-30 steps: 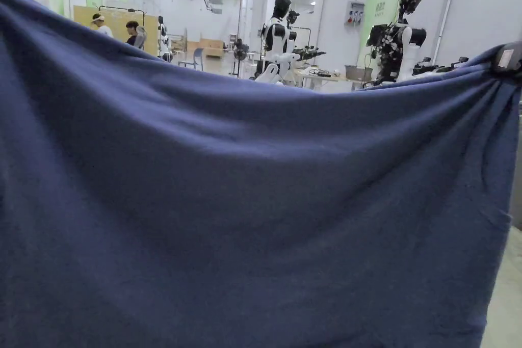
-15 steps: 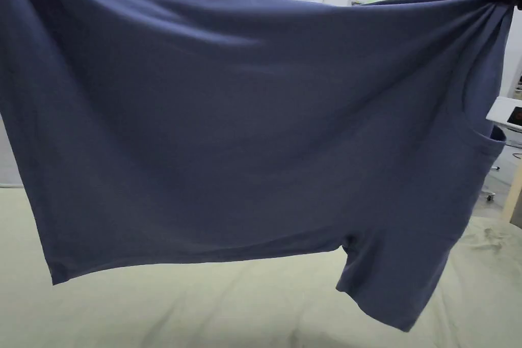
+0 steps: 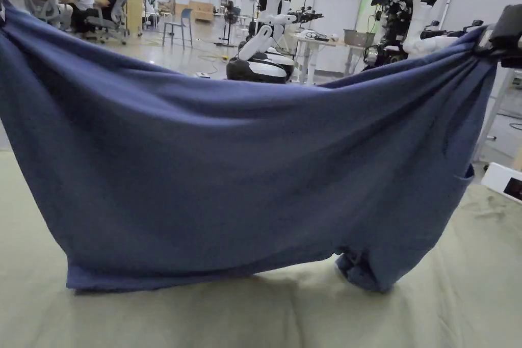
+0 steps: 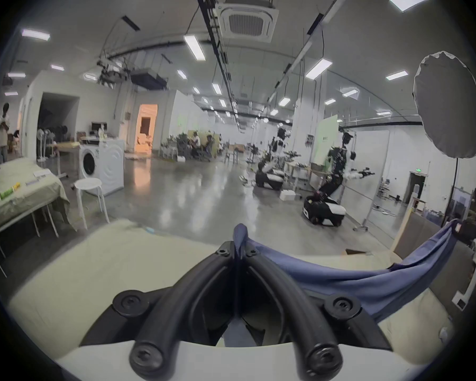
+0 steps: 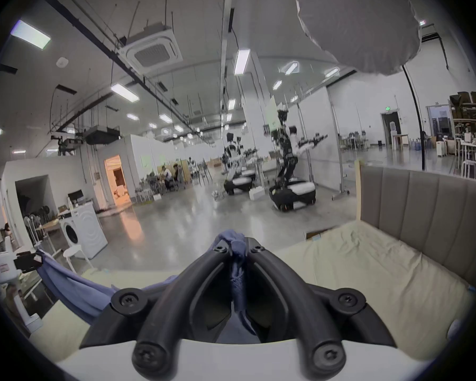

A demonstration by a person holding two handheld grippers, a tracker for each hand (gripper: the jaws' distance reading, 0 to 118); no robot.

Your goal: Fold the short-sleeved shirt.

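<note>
So the navy short-sleeved shirt point(image 3: 244, 160) is stretched wide between the two grippers, and I think that's just to get it spread flat before laying it down. The left gripper point(image 4: 239, 249) has its jaws pressed together on a bunched corner of the fabric, a little tuft poking out past the tips at 12 o'clock in the left gripper view. Same story with the right gripper point(image 5: 238, 245), jaws pinching a crumpled wad of the blue cloth. In the head view the right one sits way out at 3 o'clock, the cloth fanning into tight pleats from it, which tells me the pull is coming from that corner. The top edge sags in the middle, so it's not drum-tight, more like hanging slack between two points. The bottom hem is already touching the pale green bed point(image 3: 255, 313) around 7 o'clock, and one sleeve point(image 3: 359, 270) is crumpled against the sheet at about 5 o'clock. My guess is that sleeve will need fixing, since it could fold under itself if the shirt goes down like this. Folding proper hasn't started by the look of it. Some humanoid robots point(image 3: 270, 12) stand in the background at 12 o'clock, nothing to do with this.
</note>
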